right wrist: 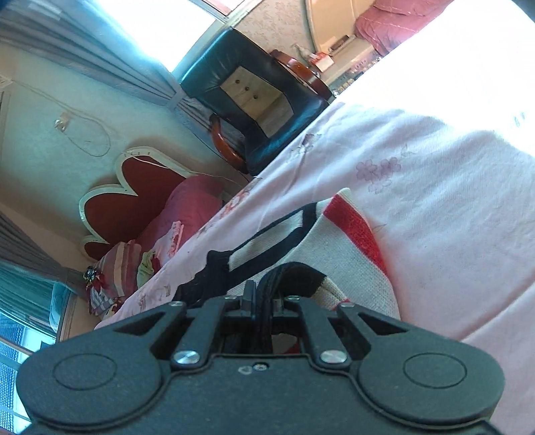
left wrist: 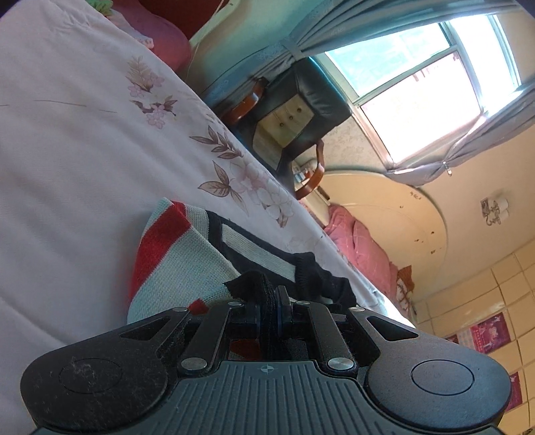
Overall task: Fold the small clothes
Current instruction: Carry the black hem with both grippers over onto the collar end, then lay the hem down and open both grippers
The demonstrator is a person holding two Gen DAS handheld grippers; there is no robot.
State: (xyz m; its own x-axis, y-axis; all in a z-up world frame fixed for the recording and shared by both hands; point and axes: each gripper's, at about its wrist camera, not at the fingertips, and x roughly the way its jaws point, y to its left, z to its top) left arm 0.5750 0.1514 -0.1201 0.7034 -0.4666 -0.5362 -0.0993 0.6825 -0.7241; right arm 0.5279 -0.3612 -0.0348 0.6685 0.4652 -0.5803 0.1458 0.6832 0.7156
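Both tongs, left (left wrist: pixel 269 301) and right (right wrist: pixel 262 296), apparently clamped on sweater (left wrist: pixel 180 254).

Before you: a bright window (left wrist: pixel 431 77) with grey curtains (left wrist: pixel 334 30), a black leather armchair (left wrist: pixel 301 110), a floral pink bedsheet (left wrist: pixel 83 134), and a red heart-shaped headboard (right wrist: pixel 133 194).

The left gripper (left wrist: pixel 269 301) is clamped on the black ribbed edge of a knitted sweater (left wrist: pixel 180 264), white with red and black stripes, which lies on a pale pink floral bedsheet (left wrist: pixel 83 134). Beyond the bed stands a black leather armchair (left wrist: pixel 301 100) beneath a bright window (left wrist: pixel 428 83) with grey curtains (left wrist: pixel 334 30).
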